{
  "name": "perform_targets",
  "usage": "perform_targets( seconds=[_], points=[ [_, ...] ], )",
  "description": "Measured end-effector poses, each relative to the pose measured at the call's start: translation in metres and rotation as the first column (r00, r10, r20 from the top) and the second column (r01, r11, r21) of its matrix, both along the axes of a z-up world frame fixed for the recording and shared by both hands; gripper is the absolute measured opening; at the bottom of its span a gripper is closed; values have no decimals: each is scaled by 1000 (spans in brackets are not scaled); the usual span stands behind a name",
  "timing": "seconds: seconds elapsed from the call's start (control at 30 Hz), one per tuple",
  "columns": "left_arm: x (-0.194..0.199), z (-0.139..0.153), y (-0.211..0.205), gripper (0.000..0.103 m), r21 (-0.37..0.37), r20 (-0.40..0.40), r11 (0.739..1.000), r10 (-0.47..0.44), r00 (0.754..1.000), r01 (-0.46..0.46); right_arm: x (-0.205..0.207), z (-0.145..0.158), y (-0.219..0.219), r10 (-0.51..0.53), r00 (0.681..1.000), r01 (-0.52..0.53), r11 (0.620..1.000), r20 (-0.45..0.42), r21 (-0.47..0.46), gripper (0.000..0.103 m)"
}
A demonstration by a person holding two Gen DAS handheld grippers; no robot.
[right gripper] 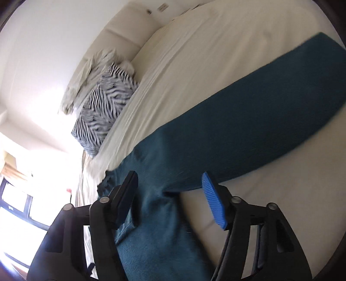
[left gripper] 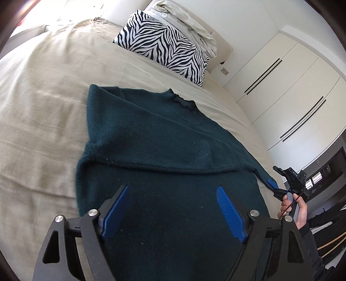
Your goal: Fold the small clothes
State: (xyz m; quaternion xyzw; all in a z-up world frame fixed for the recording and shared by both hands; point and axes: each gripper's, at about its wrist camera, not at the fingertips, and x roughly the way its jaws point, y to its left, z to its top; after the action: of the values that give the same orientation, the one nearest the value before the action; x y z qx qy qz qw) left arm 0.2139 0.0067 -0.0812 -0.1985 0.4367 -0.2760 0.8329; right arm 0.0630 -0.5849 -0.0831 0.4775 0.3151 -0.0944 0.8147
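A dark teal sweater (left gripper: 151,138) lies spread on a beige-covered bed (left gripper: 49,90), its collar toward the far end, where a zebra-print pillow (left gripper: 166,43) sits below a crumpled pale sheet (left gripper: 186,17). The left gripper (left gripper: 173,207) hangs above the garment's near hem with its blue-padded fingers wide apart, holding nothing. At the sweater's right edge, the right gripper (right gripper: 170,194) also stands spread, with teal fabric lying between its fingers but not pinched; the person's bare hand (left gripper: 294,209) grips its handle. White wardrobe doors (left gripper: 287,90) line the right wall.
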Motion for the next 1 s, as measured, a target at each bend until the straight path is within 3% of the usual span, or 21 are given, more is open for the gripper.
perform_targets(
  seconds=[0.1,0.17,0.23,0.33,0.47,0.5,0.57,0.63,0.67,0.77,0.83,0.9,1.0],
  points=[
    [-9,-4,-19,84,-28,-36,999,-28,999,27,-58,-17,-55,-176,984,177,982,-18,64,63],
    [-12,-7,-33,84,-33,-58,999,-40,997,38,-92,-34,-89,-294,955,294,943,-28,158,61],
    [-13,-11,-43,84,-53,-82,998,-50,995,46,-115,-44,-114,-360,933,347,909,15,230,60],
    [-13,-19,-56,84,-106,-134,993,-62,989,48,-121,-49,-138,-405,914,388,892,29,234,59],
    [-22,-23,-68,84,-112,-153,992,-67,986,50,-111,-60,-167,-456,889,426,857,44,289,59],
    [-21,-23,-69,84,-113,-155,993,-64,986,47,-109,-62,-174,-467,883,434,852,51,294,53],
    [-21,-24,-68,84,-123,-162,992,-57,985,37,-100,-62,-188,-465,885,443,856,26,266,31],
    [-16,-26,-66,87,-155,-181,988,-46,982,18,-88,-58,-196,-441,897,434,873,-19,221,13],
    [-12,-27,-64,88,-173,-192,985,-39,981,5,-81,-50,-194,-422,906,418,889,-24,185,10],
    [-1,-26,-64,89,-220,-205,975,-22,979,-24,-48,-3,-158,-272,962,272,962,-9,-35,8],
    [7,-25,-63,89,-256,-211,966,-14,977,-41,-18,29,-108,-115,993,111,977,-13,-180,8],
    [14,-22,-64,90,-303,-212,951,-13,977,-53,11,59,-37,53,998,-61,945,-32,-321,8],
    [25,-22,-64,92,-362,-230,929,-16,973,-70,48,78,85,286,953,-298,828,-99,-474,8]
  ],
)
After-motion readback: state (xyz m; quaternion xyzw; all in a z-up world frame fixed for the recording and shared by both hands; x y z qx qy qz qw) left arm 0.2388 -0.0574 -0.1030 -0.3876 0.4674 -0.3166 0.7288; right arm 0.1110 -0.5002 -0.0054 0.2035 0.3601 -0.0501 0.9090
